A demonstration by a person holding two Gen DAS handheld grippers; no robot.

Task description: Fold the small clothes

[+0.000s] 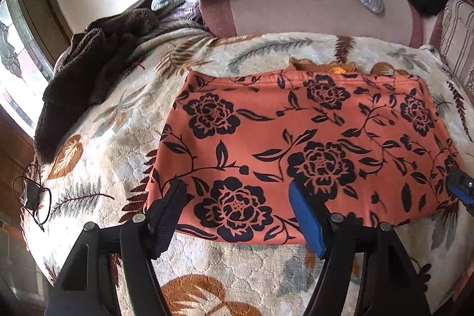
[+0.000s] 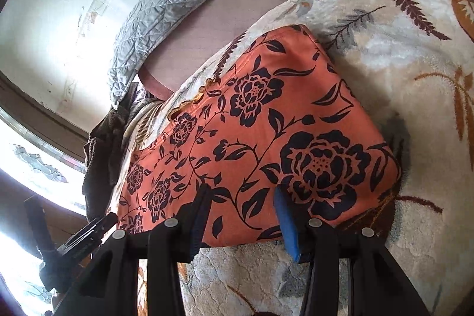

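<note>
At the far left of the left wrist view a dark brown fleece (image 1: 89, 70) is lying bunched on the bed's leaf-patterned blanket (image 1: 112, 144), well apart from the work. Moving right, the left tongs (image 1: 237, 197) are hanging open over the near left corner of the orange floral garment (image 1: 296, 132), nothing pinched between them. The garment is lying flat in the middle of the frame on the blanket, already folded into a broad panel with a neat near edge and a stitched hem along its far side. Further right, at the frame's right edge, the right tongs (image 1: 460, 185) are showing just beside the garment's near right corner. In the right wrist view the right tongs (image 2: 241, 203) are standing partly open above the near edge, and the cloth looks to be passing behind them rather than between, so no grip appears taken. The step seems to be a pause between folds; the next move likely calls for both tongs pinching the near corners and carrying them evenly toward the far hem.
</note>
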